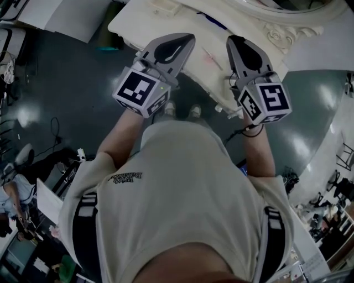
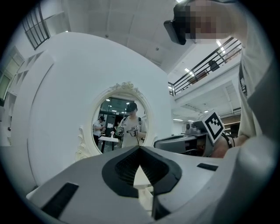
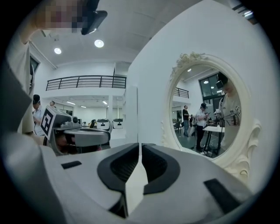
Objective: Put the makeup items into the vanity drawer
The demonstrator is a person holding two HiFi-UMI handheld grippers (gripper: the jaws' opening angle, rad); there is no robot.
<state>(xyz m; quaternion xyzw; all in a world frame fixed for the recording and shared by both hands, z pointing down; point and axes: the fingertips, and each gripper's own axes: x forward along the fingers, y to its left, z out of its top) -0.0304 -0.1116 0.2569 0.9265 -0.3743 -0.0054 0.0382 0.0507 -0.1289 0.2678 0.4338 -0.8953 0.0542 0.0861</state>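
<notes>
In the head view I hold both grippers side by side over the front edge of the white vanity [image 1: 138,27]. A thin pinkish makeup stick [image 1: 212,57] lies on its top between them. The jaws of my left gripper [image 1: 185,40] meet at the tips and hold nothing. On my right gripper [image 1: 237,41] the jaws stand a narrow slit apart, with nothing between them. Both gripper views face the vanity's oval mirror [image 2: 120,120] [image 3: 210,118], and each shows the other gripper's marker cube [image 2: 214,124] [image 3: 48,122]. I see no drawer.
The mirror's carved white frame [image 1: 287,33] rises at the vanity's back. Dark floor [image 1: 66,83] with cables lies to the left, and a person [image 1: 14,193] stands at the lower left. White tables [image 1: 50,14] stand at the upper left.
</notes>
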